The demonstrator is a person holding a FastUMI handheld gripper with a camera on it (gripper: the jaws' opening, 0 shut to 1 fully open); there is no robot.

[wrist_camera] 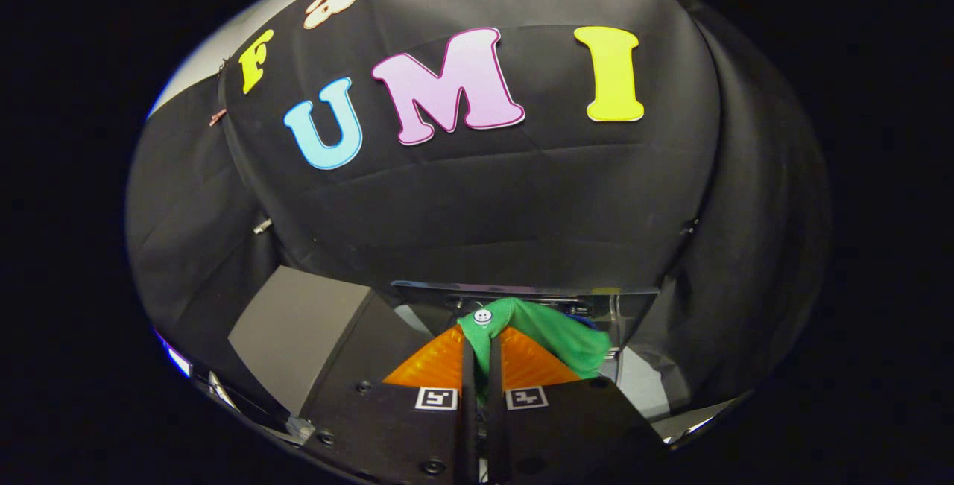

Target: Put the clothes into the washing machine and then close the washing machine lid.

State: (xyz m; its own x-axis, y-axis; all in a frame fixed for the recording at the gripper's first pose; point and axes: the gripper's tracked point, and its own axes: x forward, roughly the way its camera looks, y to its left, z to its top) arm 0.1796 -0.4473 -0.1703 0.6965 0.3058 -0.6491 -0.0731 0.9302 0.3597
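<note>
Your gripper [481, 354] was clamped on the green garment [555, 336].
Left to right: grey box [298, 332] off to the left, both fingers pinching the cloth, white button [483, 316] just past the tips, fabric bunching right.

One gripper [481, 354] is here, with two fingers [436, 362], and each finger carries one square marker [436, 398], so two markers in all. The fingers stand almost together and both press on one green cloth [555, 340], pinched between them and bulging out ahead of their tips and off to the right. That cloth bears one white button [483, 316], just past the fingertips. One grey box [298, 332] sits to the left of the fingers. One washer [522, 293] lies just beyond the cloth, seen as a single dark rim.
</note>
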